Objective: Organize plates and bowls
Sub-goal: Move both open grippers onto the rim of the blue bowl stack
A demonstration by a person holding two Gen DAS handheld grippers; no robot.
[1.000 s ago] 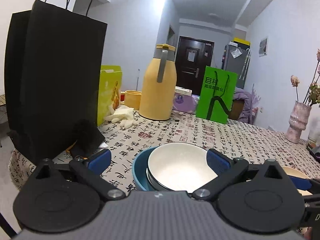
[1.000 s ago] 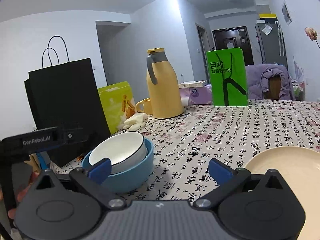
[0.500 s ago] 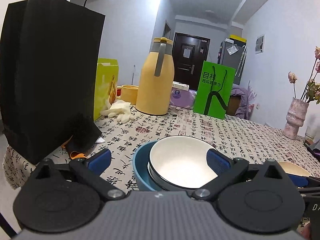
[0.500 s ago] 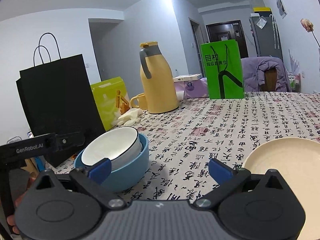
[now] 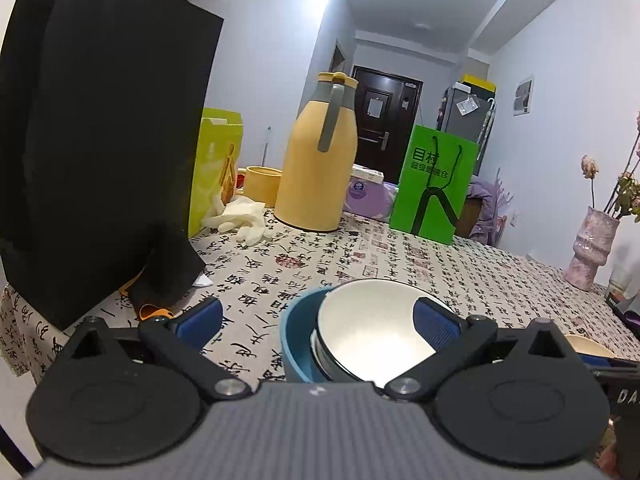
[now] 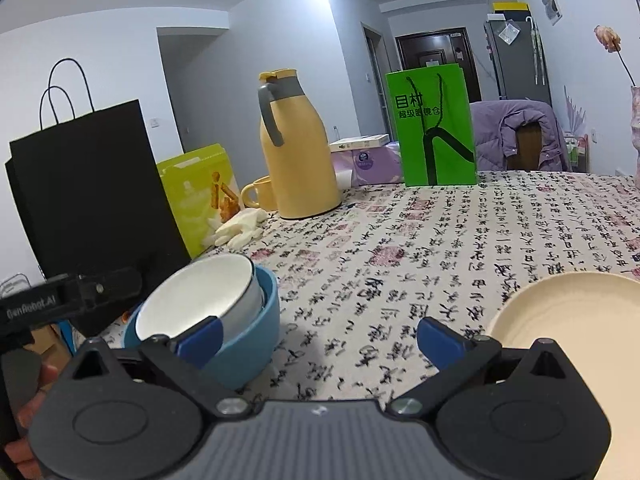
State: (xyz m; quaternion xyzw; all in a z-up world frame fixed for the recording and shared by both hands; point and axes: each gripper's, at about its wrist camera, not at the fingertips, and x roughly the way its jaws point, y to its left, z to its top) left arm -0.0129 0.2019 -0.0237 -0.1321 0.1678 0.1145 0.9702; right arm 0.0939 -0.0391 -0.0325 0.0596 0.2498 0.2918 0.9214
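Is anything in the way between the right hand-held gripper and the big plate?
Nothing visible. The right hand-held gripper is open and empty, and the plate lies just to its right on the tablecloth, with only bare cloth between them. The stacked bowls sit on the other side.

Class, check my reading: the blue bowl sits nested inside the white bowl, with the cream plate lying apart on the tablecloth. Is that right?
Not quite: the right wrist view shows the white bowl nested inside the blue bowl. The cream plate does lie apart on the tablecloth.
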